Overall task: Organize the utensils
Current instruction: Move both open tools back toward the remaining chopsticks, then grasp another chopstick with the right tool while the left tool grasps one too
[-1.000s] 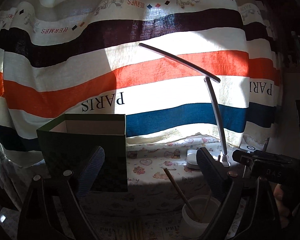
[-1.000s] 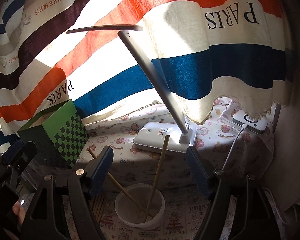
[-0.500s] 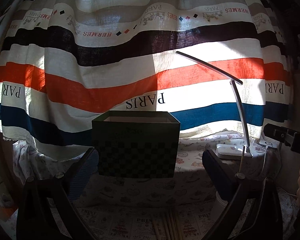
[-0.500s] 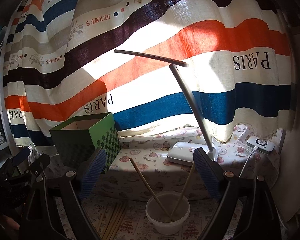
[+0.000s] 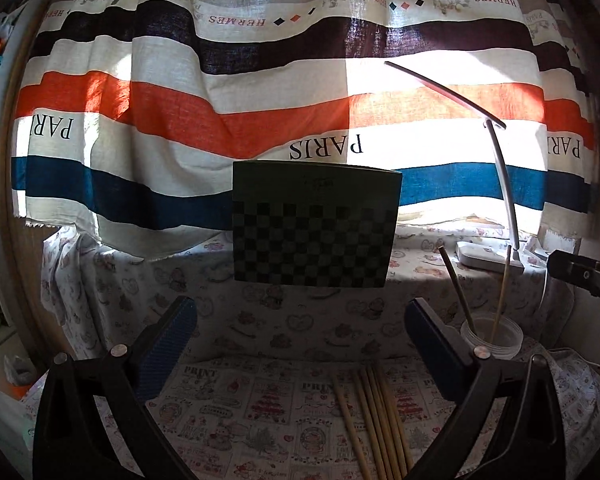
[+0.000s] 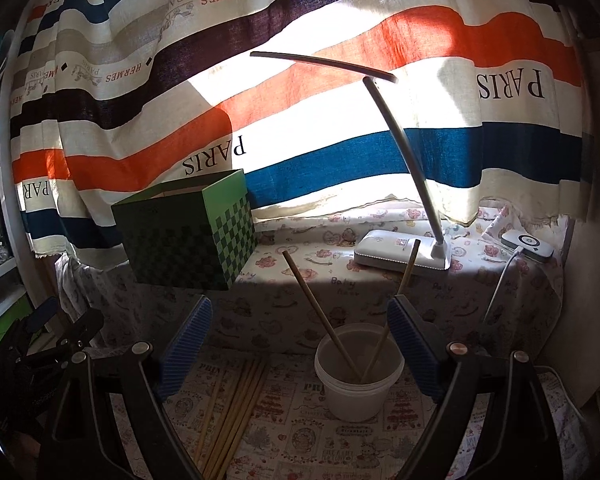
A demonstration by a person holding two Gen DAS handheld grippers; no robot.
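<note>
Two chopsticks [image 6: 325, 317] stand in the white cup [image 6: 359, 384], lower centre of the right wrist view, leaning apart in a V with tips on the cup floor. In the left wrist view the same cup [image 5: 493, 339] sits at lower right. A bundle of loose chopsticks [image 5: 374, 420] lies flat on the printed tablecloth [image 5: 236, 412], bottom centre of the left wrist view, left of the cup.

Left gripper [image 5: 300, 354]: jaws spread wide, holding nothing, above the bundle. Right gripper [image 6: 300, 350]: jaws spread, holding nothing, the cup just inside its right finger.

Green checkered box [image 6: 188, 232], open top, on the raised ledge behind; contents not visible. White desk lamp [image 6: 404, 254] stands on the ledge at right. Striped curtain [image 5: 260, 92] fills the background.
</note>
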